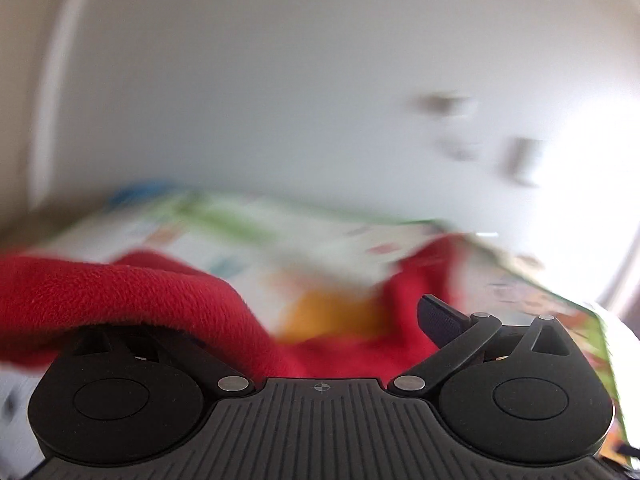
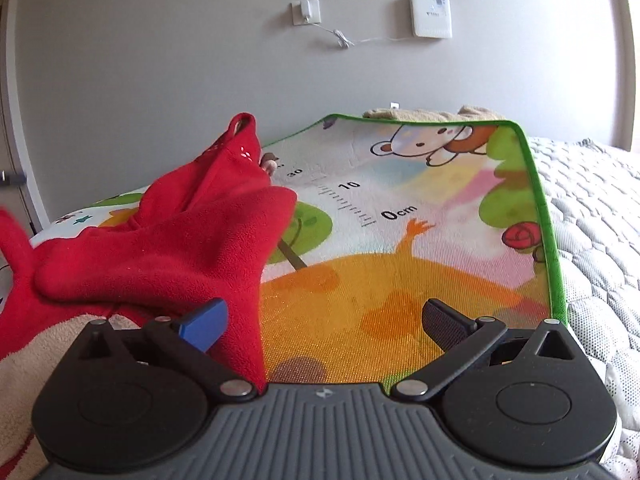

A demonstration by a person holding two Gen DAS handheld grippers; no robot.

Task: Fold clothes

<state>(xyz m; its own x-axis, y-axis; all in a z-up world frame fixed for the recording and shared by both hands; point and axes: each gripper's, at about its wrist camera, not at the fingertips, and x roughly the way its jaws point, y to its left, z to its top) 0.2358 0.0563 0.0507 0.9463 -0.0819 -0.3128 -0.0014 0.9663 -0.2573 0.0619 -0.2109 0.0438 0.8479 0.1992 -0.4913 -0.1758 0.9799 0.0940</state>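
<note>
A red fleece garment lies crumpled on the left part of a cartoon play mat. One edge of it hangs down against the blue left pad of my right gripper, which stands open low over the mat. The left wrist view is blurred by motion. There the red garment is draped over the hidden left finger of my left gripper. Its right finger is spread wide, so this gripper is open.
The mat has a green border and lies on a white quilted bed cover. Beige cloth sits under the red garment at the lower left, and more beige fabric lies past the mat's far edge. A grey wall carries a socket.
</note>
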